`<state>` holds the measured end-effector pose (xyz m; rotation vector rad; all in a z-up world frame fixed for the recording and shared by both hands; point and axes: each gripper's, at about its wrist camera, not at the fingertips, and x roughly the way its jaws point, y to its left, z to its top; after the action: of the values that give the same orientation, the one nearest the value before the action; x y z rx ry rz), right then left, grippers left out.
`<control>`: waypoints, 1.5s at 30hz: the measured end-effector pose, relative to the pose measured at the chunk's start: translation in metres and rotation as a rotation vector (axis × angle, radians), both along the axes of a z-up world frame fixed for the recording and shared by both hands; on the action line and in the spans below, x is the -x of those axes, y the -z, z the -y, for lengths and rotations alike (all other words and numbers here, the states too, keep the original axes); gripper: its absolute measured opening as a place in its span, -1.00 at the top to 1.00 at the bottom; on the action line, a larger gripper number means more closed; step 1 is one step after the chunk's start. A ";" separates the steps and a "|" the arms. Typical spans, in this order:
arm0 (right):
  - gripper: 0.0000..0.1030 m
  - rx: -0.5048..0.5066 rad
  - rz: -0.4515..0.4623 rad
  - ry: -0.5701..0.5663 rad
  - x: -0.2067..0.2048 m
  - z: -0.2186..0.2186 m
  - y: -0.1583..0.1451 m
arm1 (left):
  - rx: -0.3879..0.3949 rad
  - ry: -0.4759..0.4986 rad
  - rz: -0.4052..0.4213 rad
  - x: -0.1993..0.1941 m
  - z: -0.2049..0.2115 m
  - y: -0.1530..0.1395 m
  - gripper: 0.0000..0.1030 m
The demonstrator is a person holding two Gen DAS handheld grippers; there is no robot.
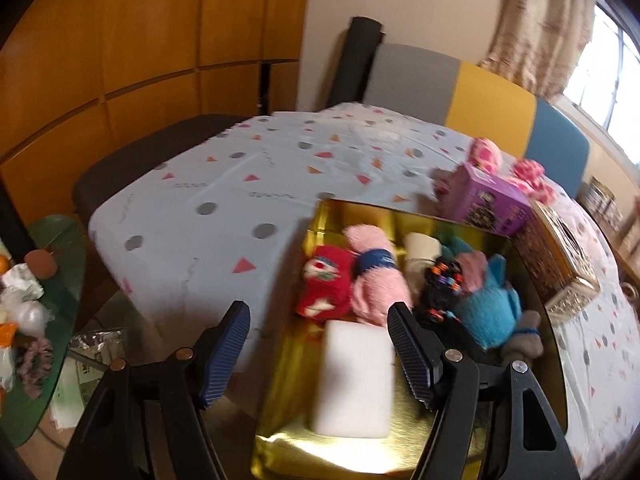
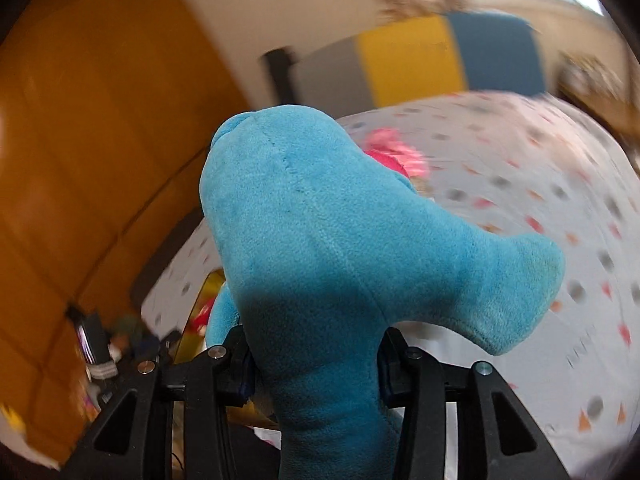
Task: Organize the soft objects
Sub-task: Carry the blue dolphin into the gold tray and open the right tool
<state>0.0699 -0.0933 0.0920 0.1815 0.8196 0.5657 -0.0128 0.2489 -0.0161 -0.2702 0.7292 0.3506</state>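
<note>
Up close, the right tongs clamp a fluffy turquoise plush toy, held above the counter with its pale dotted cloth. The left tongs stand open and empty over a shiny gold tin box, which holds a white foam block, a red sock, a pink roll and another turquoise plush.
</note>
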 end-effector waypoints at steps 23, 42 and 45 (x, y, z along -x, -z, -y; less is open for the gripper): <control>-0.36 0.525 -0.105 -0.446 0.000 -0.221 0.150 | 0.045 -0.105 -0.014 0.013 -0.036 0.010 -0.48; -0.58 0.267 0.033 -0.246 0.021 -0.133 0.070 | -0.045 -0.051 0.041 0.016 0.010 -0.015 -0.89; -0.58 0.233 0.097 -0.131 0.024 -0.112 0.056 | -0.054 -0.035 0.057 0.017 0.026 -0.021 -0.99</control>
<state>0.0463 0.0185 0.0360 -0.1135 0.7997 0.5922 -0.0299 0.2230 0.0049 -0.2409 0.6583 0.3935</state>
